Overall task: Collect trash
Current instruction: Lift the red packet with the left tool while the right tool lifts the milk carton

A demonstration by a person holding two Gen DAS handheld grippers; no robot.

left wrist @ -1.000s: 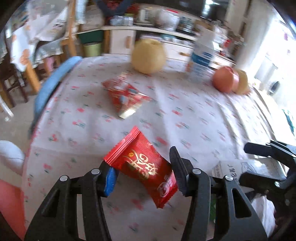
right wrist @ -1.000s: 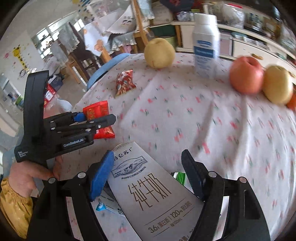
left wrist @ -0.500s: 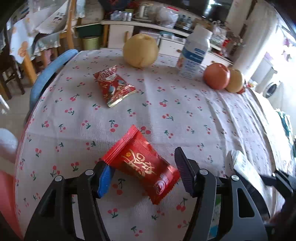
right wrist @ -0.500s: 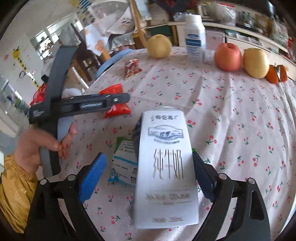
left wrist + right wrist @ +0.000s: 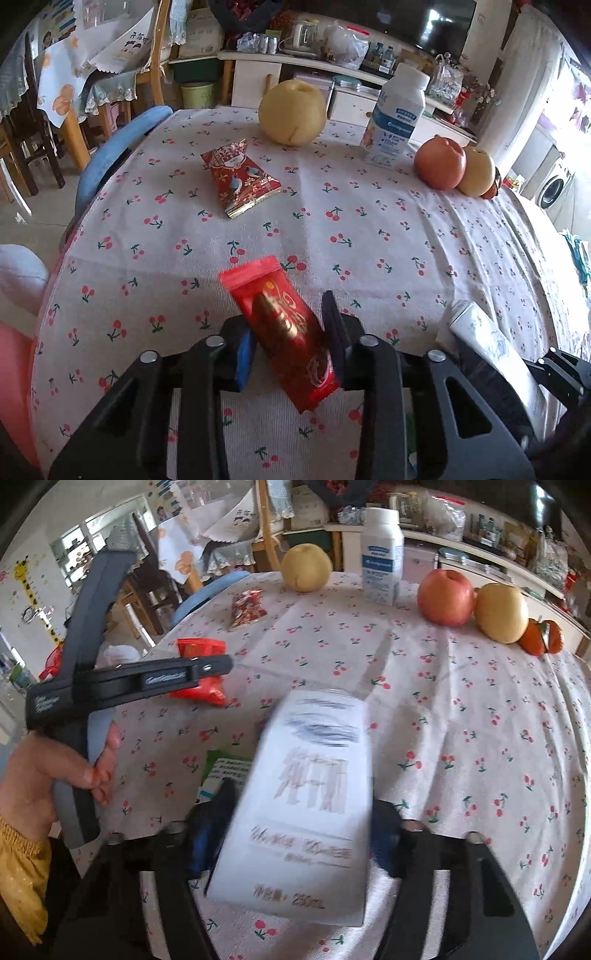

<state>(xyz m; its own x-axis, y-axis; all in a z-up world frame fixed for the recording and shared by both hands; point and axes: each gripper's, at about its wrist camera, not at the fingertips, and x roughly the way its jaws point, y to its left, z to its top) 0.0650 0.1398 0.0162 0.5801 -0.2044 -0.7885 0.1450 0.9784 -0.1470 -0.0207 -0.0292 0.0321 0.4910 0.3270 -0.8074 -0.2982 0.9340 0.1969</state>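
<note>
A red snack packet (image 5: 286, 325) with gold lettering is pinched by the left gripper (image 5: 288, 345), whose jaws have just been closing. A white milk carton (image 5: 306, 812) marked 250mL is clamped by the right gripper (image 5: 299, 830), also just closing, in front of the white bottle (image 5: 382, 555).

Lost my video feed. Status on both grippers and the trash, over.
Left gripper just closed on red snack wrapper. Right gripper closing round white milk carton. Patterned wrapper waits uncollected; nothing in the way.

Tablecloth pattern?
White tablecloth with small red cherries; clearest in the left wrist view.
</note>
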